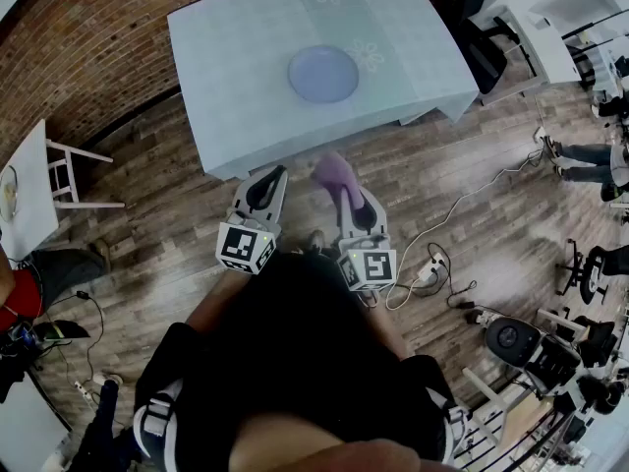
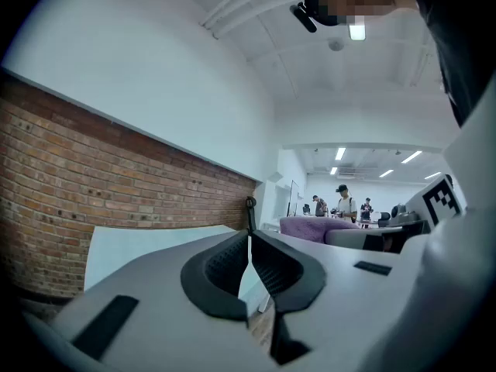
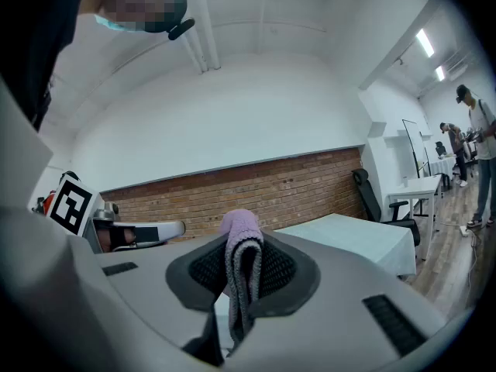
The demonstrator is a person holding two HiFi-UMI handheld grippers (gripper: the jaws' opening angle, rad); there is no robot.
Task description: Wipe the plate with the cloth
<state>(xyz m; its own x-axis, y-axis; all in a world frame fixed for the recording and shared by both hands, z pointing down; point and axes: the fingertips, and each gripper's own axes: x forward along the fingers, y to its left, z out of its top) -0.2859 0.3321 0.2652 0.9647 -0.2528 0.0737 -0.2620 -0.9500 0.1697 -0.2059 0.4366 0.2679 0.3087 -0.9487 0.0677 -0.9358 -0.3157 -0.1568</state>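
Note:
A pale blue plate (image 1: 323,74) lies in the middle of the light tablecloth (image 1: 246,57) on the table ahead. My right gripper (image 1: 339,180) is shut on a folded purple cloth (image 1: 332,172), short of the table's near edge; in the right gripper view the cloth (image 3: 242,263) hangs pinched between the black pads. Left of it, my left gripper (image 1: 267,173) is shut with nothing in it, its tips near the tablecloth's hanging front; the jaws meet in the left gripper view (image 2: 249,242). Both grippers point level, away from the plate.
A brick wall (image 1: 88,37) runs behind and left of the table. A white chair (image 1: 74,170) and a small white table (image 1: 25,195) stand at the left. Cables (image 1: 447,224) trail on the wooden floor at the right, near office chairs (image 1: 516,342) and a white desk (image 1: 536,28).

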